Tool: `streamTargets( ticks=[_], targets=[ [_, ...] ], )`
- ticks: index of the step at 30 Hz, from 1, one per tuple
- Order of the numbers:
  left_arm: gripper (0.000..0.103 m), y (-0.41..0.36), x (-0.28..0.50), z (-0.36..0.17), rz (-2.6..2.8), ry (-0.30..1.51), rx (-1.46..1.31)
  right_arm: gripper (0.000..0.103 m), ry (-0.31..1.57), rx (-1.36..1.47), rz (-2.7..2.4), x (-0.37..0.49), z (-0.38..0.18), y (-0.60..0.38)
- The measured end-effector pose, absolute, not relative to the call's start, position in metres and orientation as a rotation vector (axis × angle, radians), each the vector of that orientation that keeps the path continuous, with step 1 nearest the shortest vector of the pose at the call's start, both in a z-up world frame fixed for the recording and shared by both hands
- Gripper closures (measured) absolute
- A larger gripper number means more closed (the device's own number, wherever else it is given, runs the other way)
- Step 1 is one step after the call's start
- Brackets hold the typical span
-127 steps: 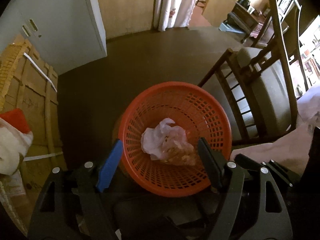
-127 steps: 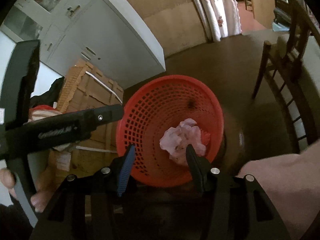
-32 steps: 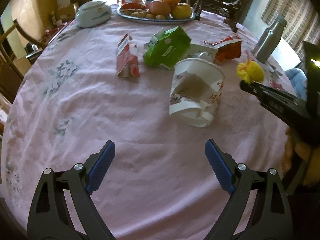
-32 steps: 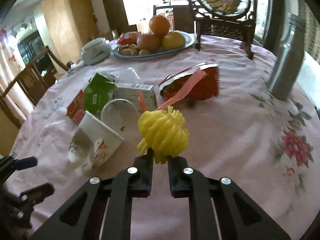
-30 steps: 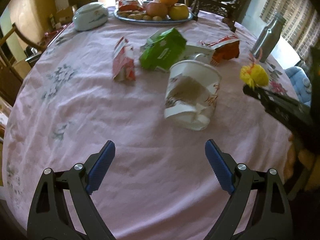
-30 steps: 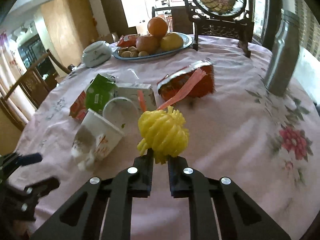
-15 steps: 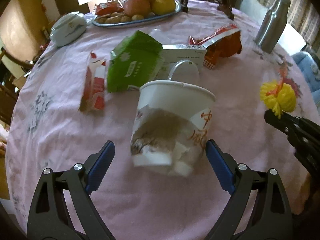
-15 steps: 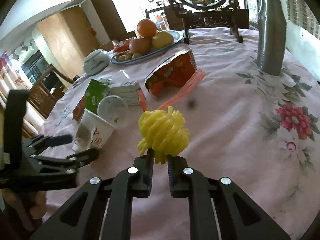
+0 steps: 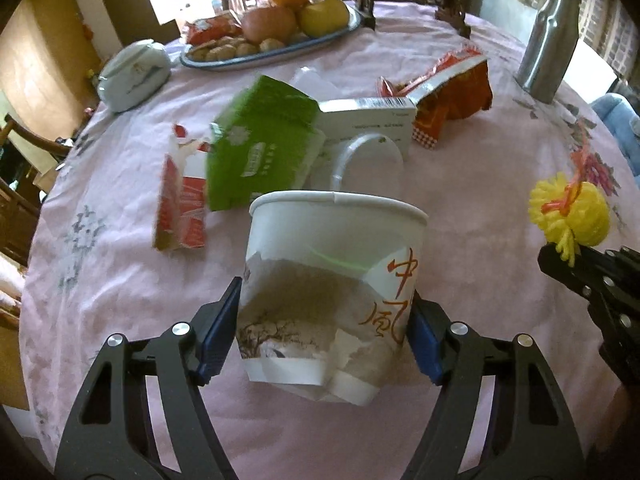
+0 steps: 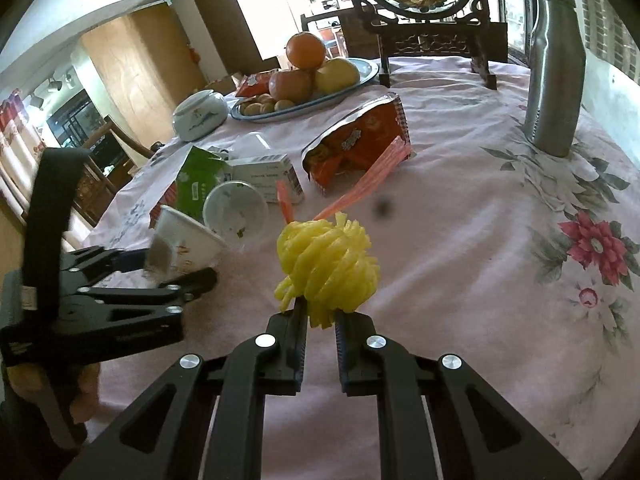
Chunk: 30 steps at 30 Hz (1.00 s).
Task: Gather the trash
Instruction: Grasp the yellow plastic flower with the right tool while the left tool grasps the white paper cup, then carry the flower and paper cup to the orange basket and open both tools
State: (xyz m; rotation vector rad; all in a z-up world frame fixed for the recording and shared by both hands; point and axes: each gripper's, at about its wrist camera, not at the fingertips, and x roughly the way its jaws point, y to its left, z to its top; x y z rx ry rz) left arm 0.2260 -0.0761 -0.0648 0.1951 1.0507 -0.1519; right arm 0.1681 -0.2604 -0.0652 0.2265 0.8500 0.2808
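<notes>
My left gripper [image 9: 324,332] has its two blue pads pressed against the sides of the torn paper cup [image 9: 332,276], which stands nearly upright on the pink tablecloth [image 9: 120,280] near the table's front edge, mouth up, long axis vertical and tipped slightly away from me. My right gripper [image 10: 320,320] pinches the yellow plastic bundle [image 10: 326,264] above the cloth, its loose strands hanging down. Behind the cup lie a clear lid [image 9: 370,160], a green carton [image 9: 260,144], a red carton [image 9: 180,200], a white box [image 9: 368,114] and an orange snack bag [image 9: 448,92]. The fruit plate [image 9: 280,46] sits at the far edge.
</notes>
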Motion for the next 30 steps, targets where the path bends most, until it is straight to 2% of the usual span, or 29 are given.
streamTargets(
  ticks=[13,30],
  targets=[
    [0.031,0.012,0.137,-0.005,-0.107,0.945,-0.009,0.089,0.826,0.184,0.309,0.159,-0.062,-0.24],
    [0.031,0.116,0.022,0.004,0.008,0.883,-0.131,0.09,0.736,0.096,0.54,0.058,-0.015,-0.14]
  ],
)
